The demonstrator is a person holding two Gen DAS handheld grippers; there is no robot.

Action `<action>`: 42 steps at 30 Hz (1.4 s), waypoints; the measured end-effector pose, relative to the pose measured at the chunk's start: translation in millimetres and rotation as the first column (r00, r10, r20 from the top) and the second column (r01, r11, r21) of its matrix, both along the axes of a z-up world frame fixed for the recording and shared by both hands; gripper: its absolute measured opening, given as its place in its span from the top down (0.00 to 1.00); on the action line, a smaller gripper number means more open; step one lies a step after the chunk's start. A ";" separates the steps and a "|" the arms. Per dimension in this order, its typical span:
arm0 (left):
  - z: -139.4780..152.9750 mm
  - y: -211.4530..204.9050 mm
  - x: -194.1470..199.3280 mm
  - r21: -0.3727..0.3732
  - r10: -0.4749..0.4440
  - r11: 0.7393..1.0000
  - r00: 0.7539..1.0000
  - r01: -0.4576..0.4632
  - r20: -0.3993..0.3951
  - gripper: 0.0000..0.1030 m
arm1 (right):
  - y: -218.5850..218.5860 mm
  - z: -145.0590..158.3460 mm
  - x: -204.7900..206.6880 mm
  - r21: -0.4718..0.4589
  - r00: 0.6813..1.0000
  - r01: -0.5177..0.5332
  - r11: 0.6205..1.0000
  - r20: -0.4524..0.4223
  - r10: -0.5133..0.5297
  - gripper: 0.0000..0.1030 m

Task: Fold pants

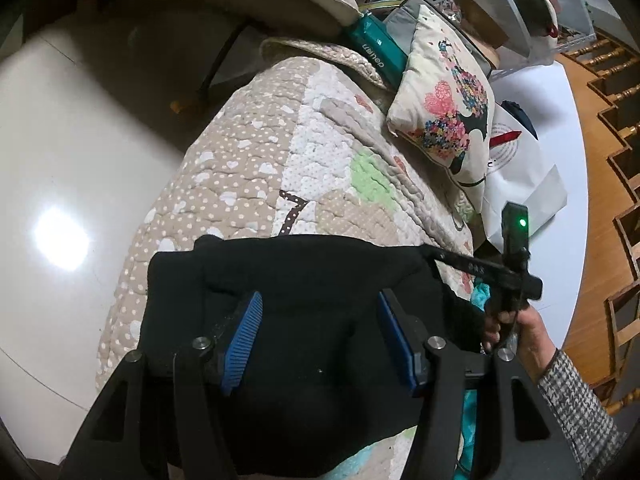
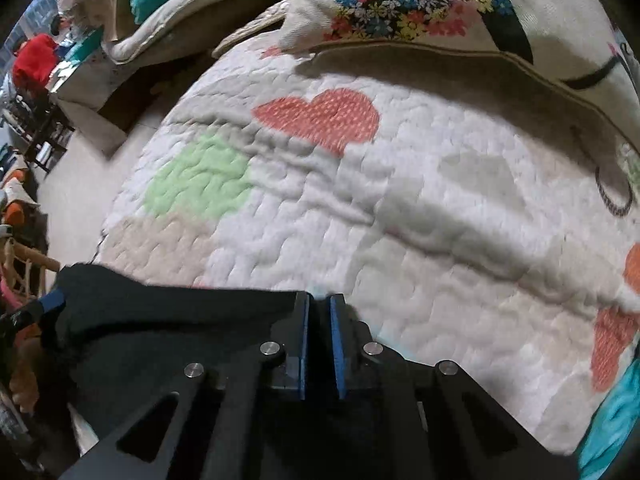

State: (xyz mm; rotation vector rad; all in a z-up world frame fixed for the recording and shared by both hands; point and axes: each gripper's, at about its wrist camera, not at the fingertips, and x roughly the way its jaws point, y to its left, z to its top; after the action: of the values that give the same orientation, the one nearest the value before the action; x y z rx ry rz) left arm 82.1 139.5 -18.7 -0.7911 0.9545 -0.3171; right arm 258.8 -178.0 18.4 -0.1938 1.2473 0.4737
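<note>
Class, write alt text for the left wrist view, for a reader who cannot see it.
An open left gripper hovers over black pants lying on a heart-patterned quilt. The right gripper reaches the pants' far corner, and a floral cushion lies beyond.

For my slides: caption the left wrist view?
Open left tool over black pants on a quilt; right tool at their corner.

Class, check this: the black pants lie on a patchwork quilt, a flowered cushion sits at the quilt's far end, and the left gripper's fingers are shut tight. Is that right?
Not quite. In the left wrist view the left gripper has its fingers wide apart over the black pants. The patchwork quilt and flowered cushion are as stated.
</note>
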 end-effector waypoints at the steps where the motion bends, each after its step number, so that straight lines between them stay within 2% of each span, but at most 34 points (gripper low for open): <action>1: 0.1 -0.3 -0.3 0.002 0.000 1.000 1.000 0.000 0.001 0.43 | 3.7 -1.9 3.1 -0.012 1.000 -0.001 1.000 0.005 0.001 0.91; 2: 0.1 -0.6 -0.5 0.004 0.000 1.000 1.000 0.000 0.002 0.43 | 8.1 -4.3 6.8 -0.028 1.000 0.003 1.000 0.018 -0.003 1.00; 7: 0.2 -2.2 -2.2 0.024 -0.009 1.000 1.000 0.009 0.002 0.43 | 12.1 0.0 14.3 -0.106 0.993 0.089 0.990 0.092 -0.079 0.98; 10: 1.0 -0.7 -3.8 0.011 -0.016 1.000 1.000 0.015 0.006 0.43 | -8.1 28.6 4.3 -0.072 0.988 0.123 0.990 0.101 -0.115 0.89; 12: 0.9 0.7 -4.1 -0.007 -0.016 1.000 1.000 0.016 0.009 0.43 | -38.9 54.6 -12.8 -0.031 0.980 0.174 0.984 0.105 -0.169 0.75; 13: 0.7 1.3 -3.9 -0.018 -0.017 1.000 1.000 0.017 0.010 0.43 | -53.1 63.5 -21.5 -0.008 0.975 0.203 0.979 0.100 -0.201 0.73; 16: 2.7 0.5 -4.4 -0.028 -0.023 0.999 1.000 0.023 0.020 0.43 | -106.8 82.3 -58.2 0.139 0.944 0.322 0.936 0.022 -0.328 0.71; 18: 5.5 -1.3 -6.0 -0.018 -0.025 1.000 0.999 0.026 0.030 0.43 | -134.7 77.1 -83.1 0.202 0.918 0.396 0.896 -0.058 -0.392 0.71; 19: 7.1 -1.7 -7.6 -0.007 -0.023 1.000 0.999 0.023 0.034 0.43 | -144.8 70.2 -93.0 0.205 0.907 0.421 0.884 -0.086 -0.412 0.71; 21: 9.2 -0.9 -10.8 0.009 -0.016 1.000 0.999 0.016 0.036 0.43 | -160.7 48.8 -110.3 0.138 0.882 0.471 0.872 -0.109 -0.459 0.71; 22: 10.0 0.4 -12.9 0.012 -0.012 1.000 0.999 0.011 0.037 0.43 | -169.0 36.8 -116.1 0.049 0.864 0.500 0.865 -0.088 -0.495 0.73; 24: 10.9 4.9 -16.3 0.010 0.004 1.000 0.999 -0.004 0.038 0.43 | -182.6 27.8 -121.5 -0.062 0.846 0.530 0.846 -0.031 -0.532 1.00; 27: 9.7 16.6 -19.6 -0.024 0.040 0.999 0.999 -0.039 0.030 0.43 | -189.5 29.3 -126.2 -0.054 0.810 0.586 0.809 -0.002 -0.586 1.00; 28: 9.1 19.9 -20.2 -0.035 0.051 0.998 0.998 -0.050 0.027 0.43 | -185.8 31.9 -126.6 -0.061 0.807 0.590 0.805 0.007 -0.590 1.00; 31: 2.0 36.5 -22.3 -0.094 0.114 0.989 0.993 -0.114 -0.004 0.43 | -159.0 48.2 -129.6 -0.115 0.843 0.538 0.835 0.091 -0.530 0.94; 32: -0.1 41.5 -23.3 -0.107 0.135 0.985 0.991 -0.136 -0.018 0.43 | -142.9 55.3 -130.7 -0.118 0.865 0.500 0.858 0.124 -0.486 0.87; 33: -1.2 44.8 -24.8 -0.111 0.153 0.982 0.988 -0.155 -0.028 0.43 | -126.3 61.7 -132.5 -0.109 0.885 0.458 0.882 0.144 -0.442 0.73; 34: -0.5 48.7 -27.8 -0.111 0.177 0.978 0.984 -0.179 -0.033 0.43 | -112.0 65.2 -132.8 -0.097 0.901 0.421 0.902 0.155 -0.404 0.65; 35: 1.9 51.0 -31.6 -0.104 0.198 0.974 0.980 -0.200 -0.035 0.43 | -91.8 70.2 -134.0 -0.077 0.921 0.366 0.927 0.170 -0.350 0.51; 36: 5.7 52.1 -36.1 -0.090 0.221 0.971 0.975 -0.223 -0.036 0.43 | -71.9 73.1 -132.9 -0.059 0.938 0.310 0.949 0.179 -0.295 0.46; 39: 12.9 49.4 -52.3 -0.052 0.280 0.958 0.959 -0.282 -0.043 0.43 | 0.4 72.6 -124.6 0.012 0.987 0.086 0.996 0.134 -0.086 0.44; 40: 12.1 47.2 -57.6 -0.034 0.294 0.954 0.954 -0.296 -0.053 0.43 | 32.8 69.7 -120.2 0.043 0.995 -0.011 0.999 0.102 0.007 0.44; 42: 4.7 38.0 -66.0 -0.005 0.292 0.956 0.952 -0.293 -0.091 0.43 | 79.7 63.1 -118.7 0.084 0.989 -0.140 0.987 0.052 0.136 0.43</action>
State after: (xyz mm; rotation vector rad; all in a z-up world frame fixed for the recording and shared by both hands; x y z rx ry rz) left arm 16.0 177.5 -14.0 -0.9563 0.9033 -0.0322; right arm 140.1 -98.3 81.5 -0.2167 1.1700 0.6387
